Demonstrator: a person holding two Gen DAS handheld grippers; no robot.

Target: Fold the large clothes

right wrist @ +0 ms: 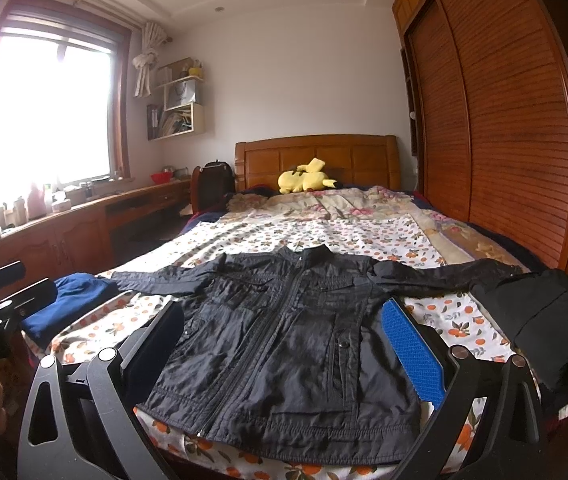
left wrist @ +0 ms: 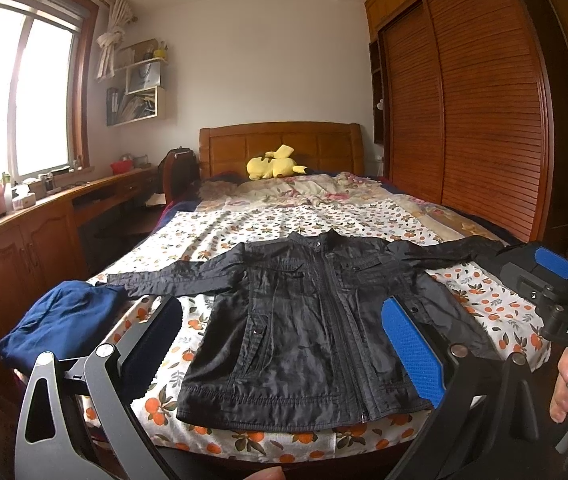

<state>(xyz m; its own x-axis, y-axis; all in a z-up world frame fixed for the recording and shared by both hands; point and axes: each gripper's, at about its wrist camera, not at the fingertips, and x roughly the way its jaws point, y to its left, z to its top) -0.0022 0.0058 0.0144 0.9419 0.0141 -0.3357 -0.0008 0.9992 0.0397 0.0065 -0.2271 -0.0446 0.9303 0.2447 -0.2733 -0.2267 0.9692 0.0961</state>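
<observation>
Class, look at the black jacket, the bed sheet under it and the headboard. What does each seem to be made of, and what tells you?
Jacket: probably thin nylon or polyester, slightly shiny with fine crinkles.
Sheet: likely matte printed cotton, with an orange-fruit pattern and soft folds.
Headboard: wood with a glossy reddish-brown finish and raised panels.

A home bedroom: wooden bed, slatted wardrobe, plush toy by the headboard

Black tool, blue ribbed pads
</observation>
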